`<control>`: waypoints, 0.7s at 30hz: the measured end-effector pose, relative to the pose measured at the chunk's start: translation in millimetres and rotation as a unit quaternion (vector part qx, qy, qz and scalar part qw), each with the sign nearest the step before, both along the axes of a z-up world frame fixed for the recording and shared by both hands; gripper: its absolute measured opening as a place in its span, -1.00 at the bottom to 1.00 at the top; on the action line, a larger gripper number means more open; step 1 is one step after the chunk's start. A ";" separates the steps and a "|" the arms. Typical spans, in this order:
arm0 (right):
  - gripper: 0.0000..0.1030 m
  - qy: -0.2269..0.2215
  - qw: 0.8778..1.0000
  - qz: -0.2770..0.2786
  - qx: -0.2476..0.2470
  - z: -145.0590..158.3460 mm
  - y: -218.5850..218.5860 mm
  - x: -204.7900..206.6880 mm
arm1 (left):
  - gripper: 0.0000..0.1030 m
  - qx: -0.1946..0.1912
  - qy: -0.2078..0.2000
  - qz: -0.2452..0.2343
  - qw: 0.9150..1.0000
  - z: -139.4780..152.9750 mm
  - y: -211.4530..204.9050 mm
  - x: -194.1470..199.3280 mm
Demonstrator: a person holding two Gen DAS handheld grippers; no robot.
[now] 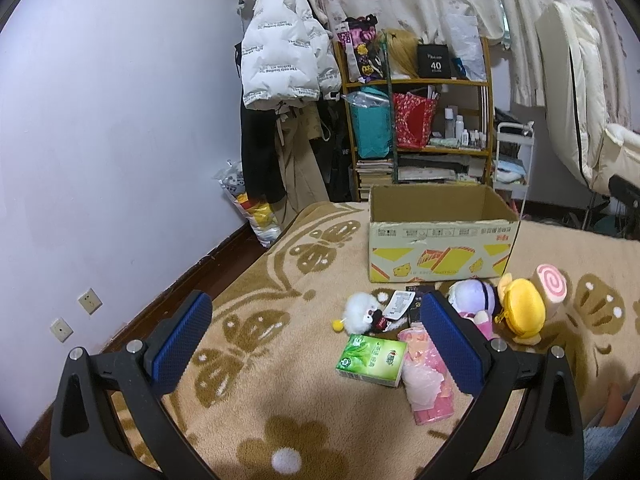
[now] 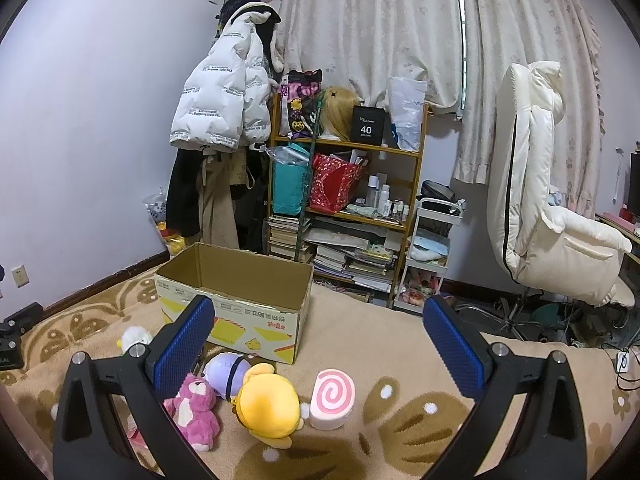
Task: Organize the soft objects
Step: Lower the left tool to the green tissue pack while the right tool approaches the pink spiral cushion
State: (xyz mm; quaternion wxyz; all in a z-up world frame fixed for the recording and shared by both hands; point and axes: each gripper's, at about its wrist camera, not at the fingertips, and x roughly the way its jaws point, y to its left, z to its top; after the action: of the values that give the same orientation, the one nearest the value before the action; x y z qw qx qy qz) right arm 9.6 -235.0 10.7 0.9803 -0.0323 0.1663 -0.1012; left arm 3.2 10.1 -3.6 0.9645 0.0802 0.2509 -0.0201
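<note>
An open cardboard box (image 1: 440,236) (image 2: 240,304) stands on a beige flowered blanket (image 1: 280,272). In front of it lie soft toys: a white fluffy toy (image 1: 360,312) (image 2: 134,336), a purple plush (image 1: 468,292) (image 2: 224,372), a yellow plush (image 1: 520,308) (image 2: 268,404), a pink swirl roll (image 1: 552,284) (image 2: 332,396) and a pink bear (image 2: 192,408). A green tissue pack (image 1: 372,360) and a pink bag (image 1: 424,384) lie nearer. My left gripper (image 1: 316,340) is open above the blanket. My right gripper (image 2: 316,344) is open above the toys.
A wooden shelf (image 2: 344,184) with bags and books stands behind the bed, with a white jacket (image 2: 224,100) hanging left of it. A white chair (image 2: 552,208) stands at right. A small white cart (image 2: 428,256) sits beside the shelf.
</note>
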 end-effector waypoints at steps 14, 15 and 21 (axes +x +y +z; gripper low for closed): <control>1.00 0.037 0.999 -0.028 0.018 -5.5 -20.5 16.9 | 1.00 -0.017 0.051 -0.001 0.999 -12.3 0.9 33.4; 1.00 0.038 0.999 -0.037 0.014 -6.8 -21.5 19.9 | 1.00 -0.007 0.054 -0.005 0.998 -15.7 -3.4 38.3; 1.00 0.057 0.997 -0.048 0.016 -14.8 -30.9 36.1 | 1.00 0.003 0.087 -0.020 0.996 -36.4 -18.3 66.2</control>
State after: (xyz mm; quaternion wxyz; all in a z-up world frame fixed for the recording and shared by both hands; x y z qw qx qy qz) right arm 45.7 -265.9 -4.1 0.9635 -0.0145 0.2251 -0.1438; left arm 69.4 -8.2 -40.0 0.9380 0.0861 0.3325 -0.0460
